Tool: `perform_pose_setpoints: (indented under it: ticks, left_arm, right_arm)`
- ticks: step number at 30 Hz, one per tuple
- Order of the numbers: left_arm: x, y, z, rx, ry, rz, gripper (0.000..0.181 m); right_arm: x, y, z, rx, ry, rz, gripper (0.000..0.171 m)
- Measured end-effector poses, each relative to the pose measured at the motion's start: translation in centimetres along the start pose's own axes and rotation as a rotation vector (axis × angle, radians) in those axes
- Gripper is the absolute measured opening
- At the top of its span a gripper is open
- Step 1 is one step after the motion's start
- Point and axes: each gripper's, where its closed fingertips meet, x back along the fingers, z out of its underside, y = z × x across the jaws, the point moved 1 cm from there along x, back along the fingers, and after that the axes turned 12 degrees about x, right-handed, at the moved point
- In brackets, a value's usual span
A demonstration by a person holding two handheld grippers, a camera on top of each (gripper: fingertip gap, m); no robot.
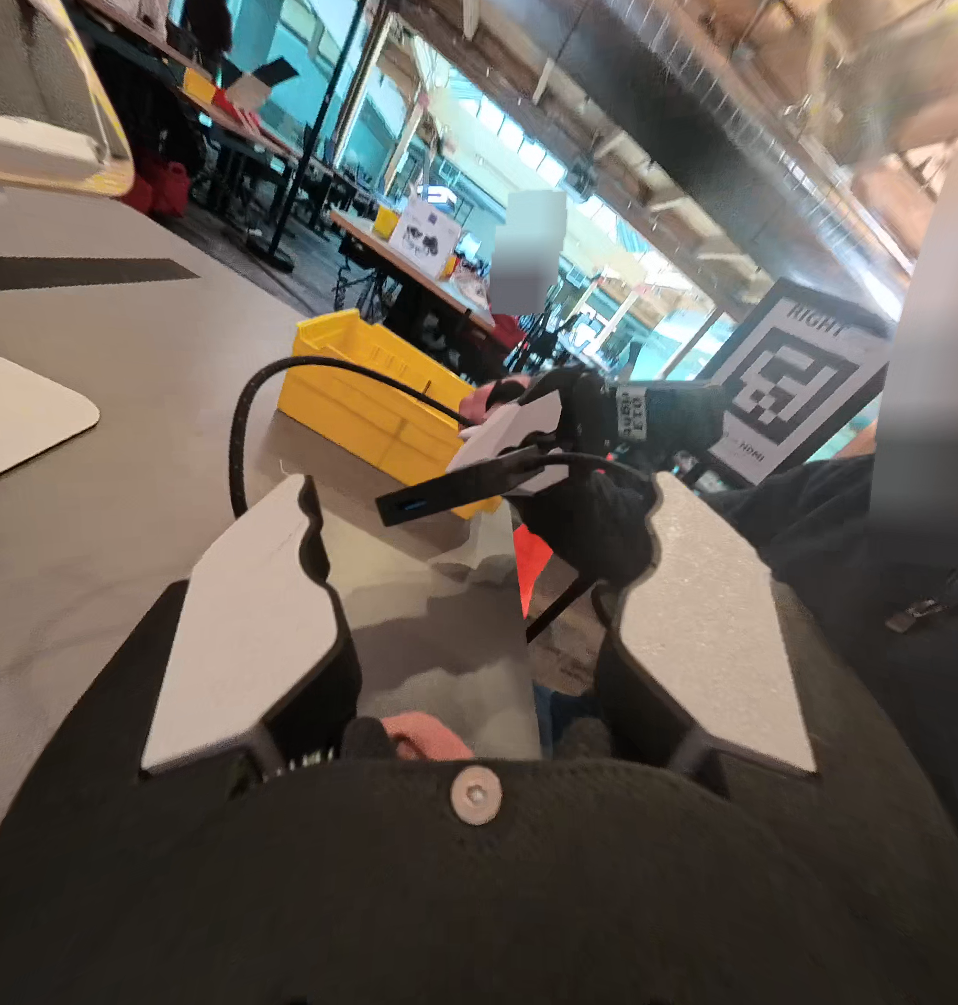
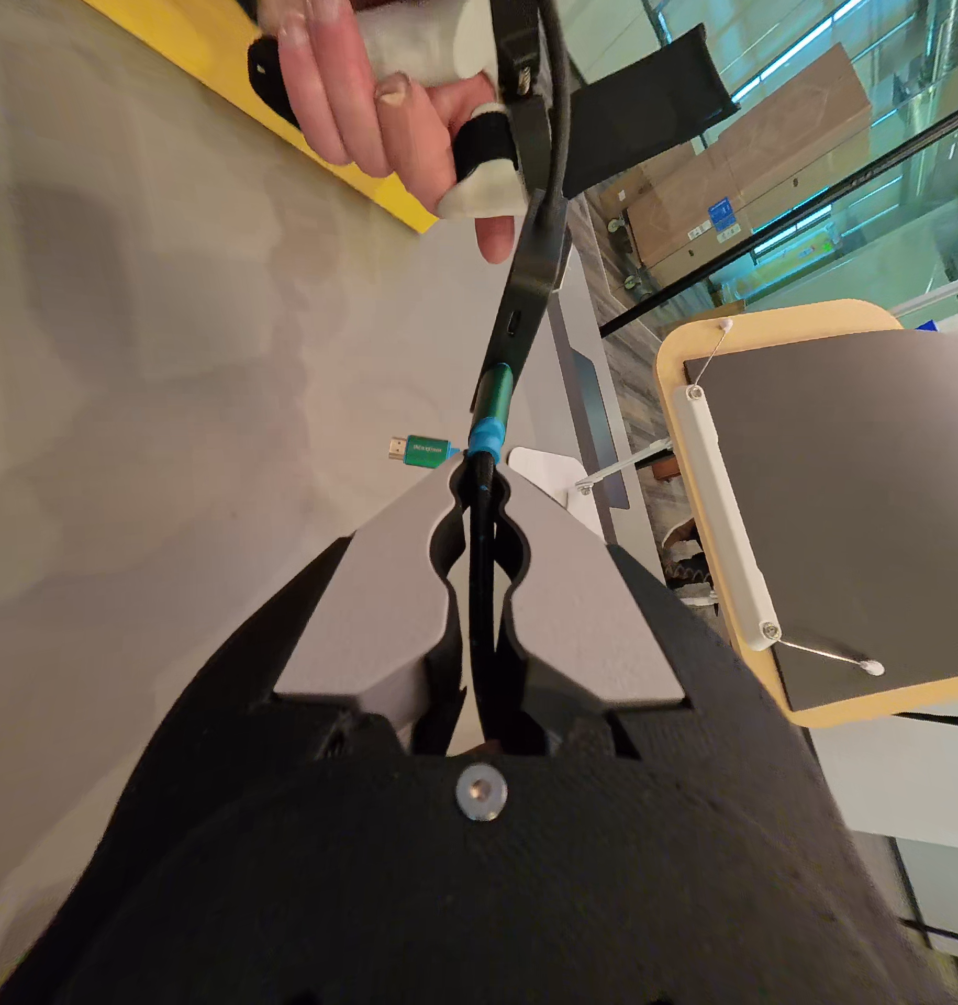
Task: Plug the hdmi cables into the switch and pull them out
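In the right wrist view my right gripper [image 2: 482,469] is shut on a black HDMI cable [image 2: 481,571] just behind its blue collar. Its green plug [image 2: 496,392] sits in the end of the black switch [image 2: 526,304], which a bare hand [image 2: 368,109] holds from above. A second green HDMI plug [image 2: 419,450] lies loose on the grey table [image 2: 167,380]. In the left wrist view my left gripper [image 1: 482,484] is open wide and empty. Beyond it a gloved hand [image 1: 667,419] and white fingers [image 1: 515,429] hold a black switch [image 1: 444,489] in the air, with black cables [image 1: 243,424] looping off it.
A yellow bin [image 1: 368,402] stands on the table behind the switch; its rim also shows in the right wrist view [image 2: 303,136]. A tan-rimmed dark board [image 2: 819,516] stands at the right. A white mat [image 1: 25,413] lies at the left. The table edge [image 1: 520,598] runs under my left gripper. Some 11 cm of space lies between my two pairs of fingers.
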Motion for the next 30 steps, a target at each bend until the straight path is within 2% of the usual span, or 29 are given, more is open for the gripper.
perform_pose_setpoints:
  ticks: [3, 5, 10, 17, 20, 23, 25, 27, 30]
  left_arm:
    - [1.7, 0.7, -1.5, 0.034, -0.136, 0.003, 0.105]
    - [2.1, 1.1, -1.3, 0.050, -0.157, -0.011, 0.102]
    - [-1.0, 2.3, 2.9, 0.095, 0.002, -0.116, 0.113]
    - [-4.4, -0.7, 4.1, 0.149, 0.066, -0.036, 0.122]
    - [-5.2, 0.0, 3.5, 0.153, -0.035, -0.111, 0.116]
    - [-5.4, 0.1, 3.4, 0.204, -0.115, -0.093, 0.111]
    - [-5.4, 0.5, 3.7, 0.160, -0.118, -0.105, 0.114]
    - [-5.5, 0.2, 3.9, 0.179, -0.127, -0.052, 0.113]
    - [-6.1, -0.3, 4.7, 0.182, -0.110, -0.002, 0.099]
  right_arm:
    - [0.3, -0.5, 0.0, -0.035, -0.015, 0.017, 0.001]
    - [0.5, -0.9, 0.1, -0.038, -0.015, 0.025, 0.000]
    - [0.3, -1.0, 0.3, 0.045, 0.018, 0.027, 0.000]
    - [0.3, -0.5, -0.3, 0.264, 0.086, 0.023, 0.001]
    - [0.4, -0.2, -1.0, 0.337, 0.099, 0.019, 0.000]
    - [0.4, 0.2, -1.3, 0.374, 0.098, 0.008, 0.000]
    - [0.5, 0.6, -1.5, 0.386, 0.087, -0.007, 0.000]
    - [0.6, 0.9, -1.7, 0.380, 0.070, -0.021, 0.000]
    - [0.9, 1.2, -2.0, 0.375, 0.050, -0.033, 0.000]
